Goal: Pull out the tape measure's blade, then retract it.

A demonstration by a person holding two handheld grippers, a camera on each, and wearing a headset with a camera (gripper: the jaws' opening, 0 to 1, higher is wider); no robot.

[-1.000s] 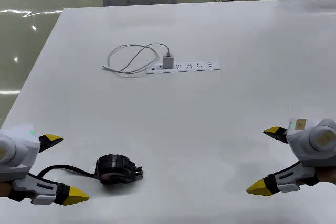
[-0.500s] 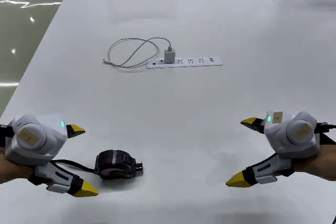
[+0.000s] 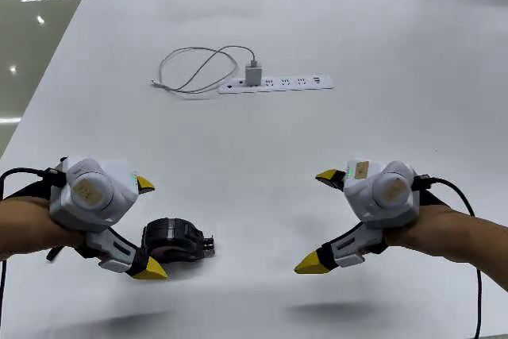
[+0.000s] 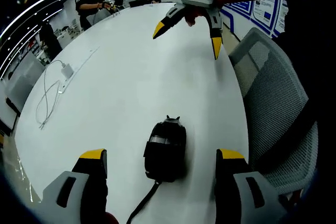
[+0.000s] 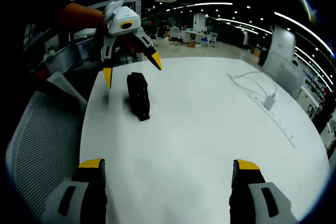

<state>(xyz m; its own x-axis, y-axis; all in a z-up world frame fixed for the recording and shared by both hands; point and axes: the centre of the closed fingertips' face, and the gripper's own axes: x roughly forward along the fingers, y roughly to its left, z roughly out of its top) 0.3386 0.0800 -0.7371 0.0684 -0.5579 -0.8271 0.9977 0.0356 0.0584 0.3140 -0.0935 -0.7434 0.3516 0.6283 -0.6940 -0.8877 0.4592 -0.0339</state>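
Note:
A black tape measure (image 3: 175,240) lies on its side on the white table (image 3: 270,148) near the front left, its blade tip pointing right and a black strap trailing left. My left gripper (image 3: 148,225) is open, its yellow-tipped jaws straddling the tape measure's left end without touching it. From the left gripper view the tape measure (image 4: 166,149) sits between and just ahead of my jaws, left gripper (image 4: 163,155). My right gripper (image 3: 321,219) hovers open to the right, well apart from it. The right gripper view has the tape measure (image 5: 138,96) far ahead, my right gripper (image 5: 166,164) open.
A white power strip (image 3: 276,83) with a plugged charger (image 3: 253,75) and a looped white cable (image 3: 193,69) lies mid-table toward the back. A mesh chair back (image 4: 278,98) stands at the near table edge. People stand at the far end of the room.
Both grippers have moved inward toward the table's middle. The left one has come up to the tape measure and now straddles it. The tape measure has not moved.

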